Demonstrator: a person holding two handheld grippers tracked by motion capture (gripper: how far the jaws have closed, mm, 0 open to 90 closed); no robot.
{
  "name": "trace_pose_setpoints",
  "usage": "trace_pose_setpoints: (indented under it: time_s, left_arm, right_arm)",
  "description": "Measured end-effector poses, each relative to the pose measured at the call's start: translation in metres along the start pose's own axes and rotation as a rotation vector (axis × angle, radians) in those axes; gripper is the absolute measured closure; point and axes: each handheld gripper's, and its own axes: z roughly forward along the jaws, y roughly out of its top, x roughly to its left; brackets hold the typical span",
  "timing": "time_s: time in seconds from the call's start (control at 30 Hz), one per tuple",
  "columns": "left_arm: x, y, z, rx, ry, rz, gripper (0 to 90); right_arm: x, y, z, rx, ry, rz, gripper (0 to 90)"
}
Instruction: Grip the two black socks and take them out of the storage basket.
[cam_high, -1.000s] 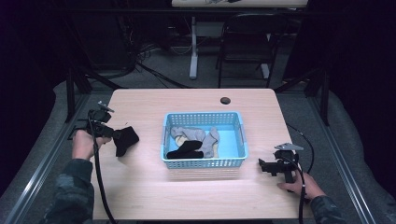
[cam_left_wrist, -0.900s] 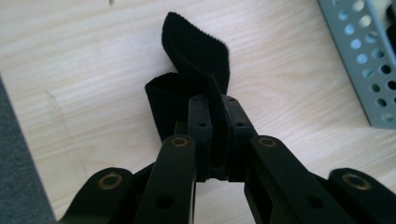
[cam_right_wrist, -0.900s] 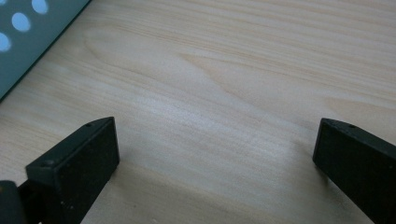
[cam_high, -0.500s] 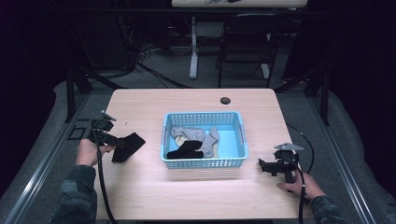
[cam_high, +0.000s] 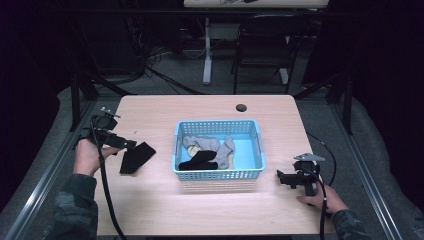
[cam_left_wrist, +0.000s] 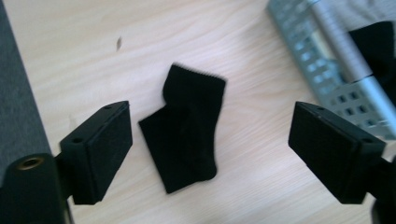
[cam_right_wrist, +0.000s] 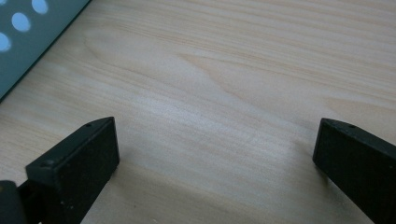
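A black sock (cam_high: 136, 156) lies flat on the wooden table, left of the blue basket (cam_high: 217, 175). My left gripper (cam_high: 129, 145) hovers just above and left of it. Its jaws have just been opening and now stand wide, with the sock (cam_left_wrist: 187, 126) on the table below them and nothing pressed between the pads. In the basket lie grey socks (cam_high: 207, 145) and another black sock (cam_high: 200, 161). My right gripper (cam_high: 281, 177) rests open on the table to the basket's right, its jaws (cam_right_wrist: 215, 135) over bare wood.
A small dark round hole (cam_high: 241, 107) sits near the table's far edge. Metal frame rails (cam_high: 45, 175) run along both sides of the table. A chair (cam_high: 265, 45) and desk legs stand on the floor beyond. The basket's corner (cam_left_wrist: 327, 70) is at the upper right in the left gripper view.
The left gripper lowered the black sock onto the table, opened its jaws and let it go, then lifted slightly off it. The right gripper has not moved.
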Motion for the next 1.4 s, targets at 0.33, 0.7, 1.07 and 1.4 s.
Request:
trace_pose_setpoints:
  time_s: [0.33, 0.7, 1.07, 1.4]
  left_arm:
    - [-0.055, 0.040, -0.014, -0.042, -0.015, 0.164, 2.7]
    - [-0.103, 0.065, 0.012, -0.015, -0.048, 0.275, 0.3]
    - [-0.130, 0.068, 0.052, 0.061, -0.079, 0.331, 1.3]
    - [-0.146, 0.062, 0.078, 0.126, -0.131, 0.372, 12.9]
  right_arm:
    - [0.000, 0.000, 0.000, 0.000, -0.001, 0.001, 0.0]
    - [0.000, 0.000, 0.000, 0.000, -0.001, 0.000, 0.0]
    - [0.000, 0.000, 0.000, 0.000, -0.001, 0.000, 0.0]
    - [0.000, 0.000, 0.000, 0.000, -0.001, 0.000, 0.0]
